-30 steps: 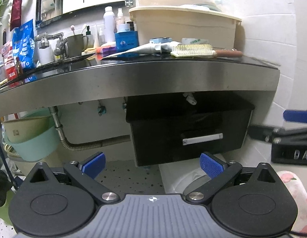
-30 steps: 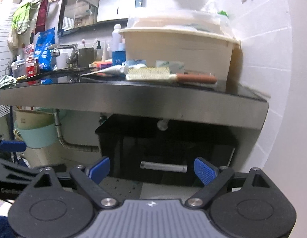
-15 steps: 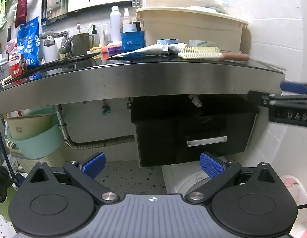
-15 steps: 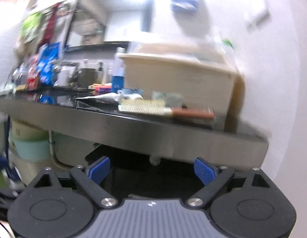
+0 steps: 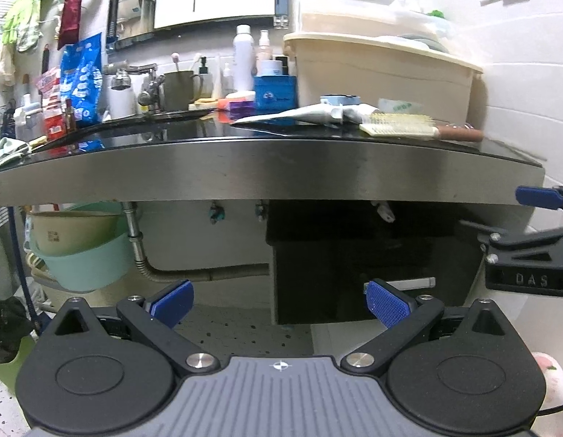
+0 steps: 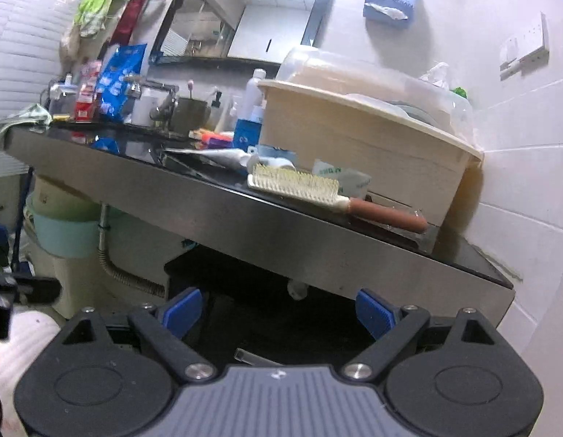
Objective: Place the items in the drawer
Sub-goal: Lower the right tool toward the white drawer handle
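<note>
Nearest, two grippers: left gripper [image 5: 279, 300] and right gripper [image 6: 277, 309], each with two blue pads, jaws spread wide on both, nothing between them. The right one also shows at the right edge of the left wrist view, cut off by the frame.

Beyond, one black drawer [image 5: 372, 266] hangs under the tabletop [image 5: 266, 174], shut, with one pale bar handle [image 5: 414, 283]; in the right wrist view its front is mostly hidden behind the gripper body.

On the tabletop, near its front edge: one hairbrush [image 6: 328, 191] with a brown handle, one squeezed tube [image 6: 215, 154] just left of it, their ends close together. Behind them: one beige tub [image 6: 361, 134] under a clear lid, one blue box [image 5: 275, 91], one dark mug [image 5: 179, 89], one faucet [image 5: 135, 73], several bottles too crowded to count.

Below left, two stacked basins [image 5: 81, 244], partly cut by a hose.
</note>
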`<state>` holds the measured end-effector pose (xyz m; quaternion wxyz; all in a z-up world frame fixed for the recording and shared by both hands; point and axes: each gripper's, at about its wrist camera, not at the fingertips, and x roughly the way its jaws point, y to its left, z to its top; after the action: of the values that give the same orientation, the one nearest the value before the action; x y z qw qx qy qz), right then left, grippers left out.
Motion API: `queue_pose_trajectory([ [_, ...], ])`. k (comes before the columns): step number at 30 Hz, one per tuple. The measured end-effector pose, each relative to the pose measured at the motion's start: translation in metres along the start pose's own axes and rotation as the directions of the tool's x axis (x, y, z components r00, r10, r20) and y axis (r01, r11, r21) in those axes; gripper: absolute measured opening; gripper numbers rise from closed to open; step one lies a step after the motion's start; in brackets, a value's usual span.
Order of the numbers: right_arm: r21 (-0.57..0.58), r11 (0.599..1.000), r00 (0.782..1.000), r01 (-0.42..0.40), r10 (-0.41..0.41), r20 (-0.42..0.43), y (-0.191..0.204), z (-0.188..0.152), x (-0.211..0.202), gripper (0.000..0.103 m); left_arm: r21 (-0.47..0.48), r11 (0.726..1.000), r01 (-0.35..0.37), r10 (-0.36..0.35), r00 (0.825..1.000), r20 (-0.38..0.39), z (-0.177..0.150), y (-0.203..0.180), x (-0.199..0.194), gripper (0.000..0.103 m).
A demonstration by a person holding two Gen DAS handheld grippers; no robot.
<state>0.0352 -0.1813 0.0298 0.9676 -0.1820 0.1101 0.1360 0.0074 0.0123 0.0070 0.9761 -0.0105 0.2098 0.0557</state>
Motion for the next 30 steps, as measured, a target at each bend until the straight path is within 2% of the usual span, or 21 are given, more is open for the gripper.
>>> queue_pose_trajectory([
  [3,-0.069,0.998,1.0,0.016,-0.014,0.02,0.006,-0.001,-0.002,0.092,-0.036,0.999,-0.004,0.004,1.0,-0.001,0.006,0.007,0.001,0.103],
  [10,0.012,0.998,0.998,-0.059,0.06,-0.035,0.0,-0.002,0.003,0.092,-0.066,0.998,-0.009,0.008,1.0,-0.019,0.012,0.014,0.005,0.103],
  [27,0.071,0.996,0.994,-0.06,0.066,-0.083,-0.007,-0.012,0.001,0.092,-0.041,0.998,-0.04,0.039,0.999,-0.033,0.01,0.014,0.009,0.103],
  [30,0.062,0.994,0.992,-0.084,0.09,-0.084,-0.007,-0.014,0.004,0.092,-0.034,0.998,-0.052,0.051,0.998,-0.037,0.01,0.016,0.012,0.103],
])
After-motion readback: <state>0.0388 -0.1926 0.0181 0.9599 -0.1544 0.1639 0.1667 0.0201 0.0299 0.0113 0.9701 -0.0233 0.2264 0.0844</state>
